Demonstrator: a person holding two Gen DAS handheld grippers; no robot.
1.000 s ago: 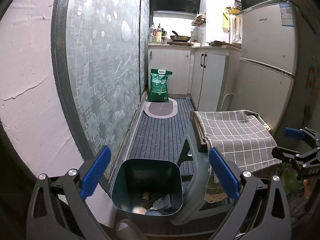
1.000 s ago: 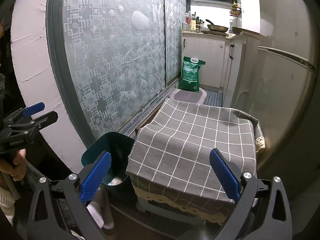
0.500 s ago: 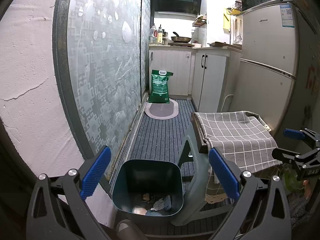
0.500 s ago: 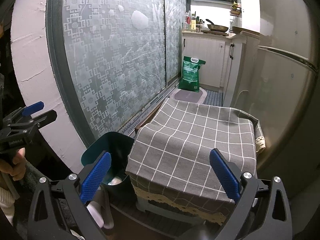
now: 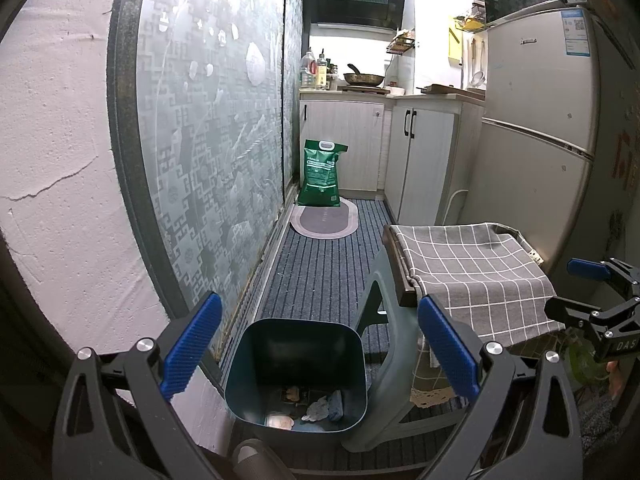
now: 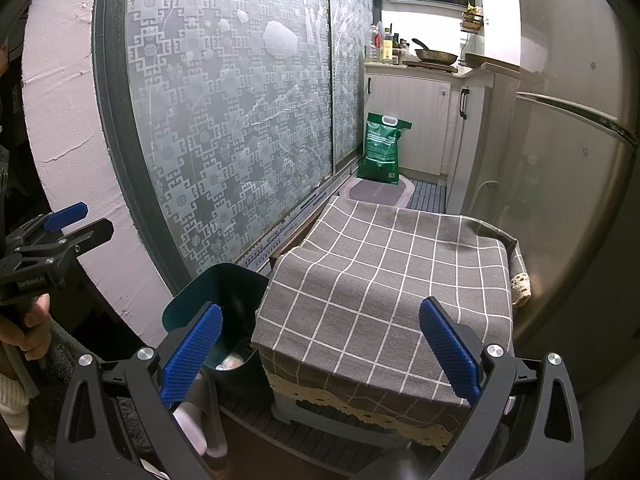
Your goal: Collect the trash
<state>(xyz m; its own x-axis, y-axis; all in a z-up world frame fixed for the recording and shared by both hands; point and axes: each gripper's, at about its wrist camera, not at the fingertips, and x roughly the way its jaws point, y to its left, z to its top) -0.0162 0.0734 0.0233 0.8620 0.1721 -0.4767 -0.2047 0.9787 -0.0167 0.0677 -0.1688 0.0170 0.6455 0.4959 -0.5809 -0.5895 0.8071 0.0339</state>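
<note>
A dark teal trash bin stands on the floor beside a stool, with several scraps of trash at its bottom. My left gripper hangs above the bin, open and empty. In the right wrist view the bin shows at lower left, partly hidden behind a blue pad. My right gripper is open and empty over the checked cloth. Each gripper also appears in the other's view: the right gripper at the far right edge, the left gripper at the far left, held by a hand.
A grey checked cloth covers a stool. A frosted patterned sliding door runs along the left. A refrigerator stands on the right. A green bag and an oval mat lie near the far cabinets.
The left gripper's view has risen and tilted slightly, so the bin sits a little lower in frame. The right gripper has barely moved. Both stay open.
</note>
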